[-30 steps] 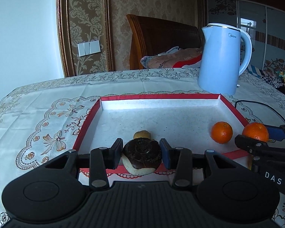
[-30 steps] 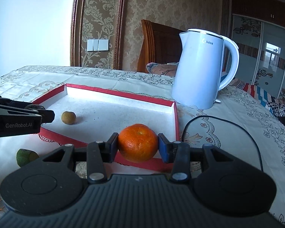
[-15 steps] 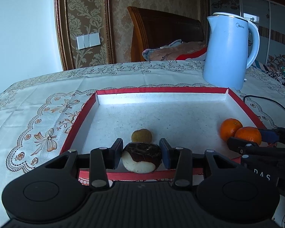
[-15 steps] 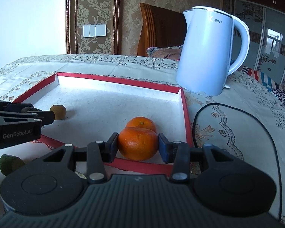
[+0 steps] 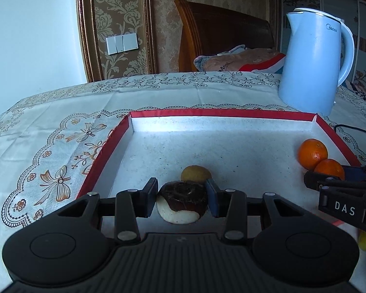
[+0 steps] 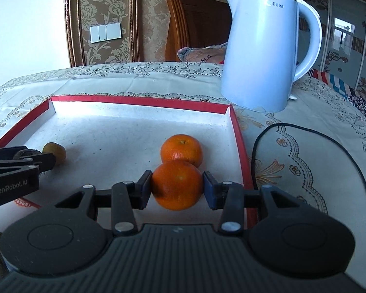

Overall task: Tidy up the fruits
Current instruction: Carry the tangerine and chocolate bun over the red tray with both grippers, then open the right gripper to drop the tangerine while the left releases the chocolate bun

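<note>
Red-rimmed tray [image 5: 105, 151] on clothed surface [image 5: 48, 127]: left tongs [image 5: 181, 196] clamped on dark, white-bottomed fruit [image 5: 181, 204] beside small brownish fruit [image 5: 195, 173]; right tongs [image 6: 177, 188] clamped on orange [image 6: 177, 185], just before second orange [image 6: 181, 149].

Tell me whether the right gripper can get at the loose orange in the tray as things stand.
Probably not yet. The right gripper is shut on a held orange, which sits directly in front of the loose orange in the tray. Nothing else blocks the way, so it would have to release first.
</note>
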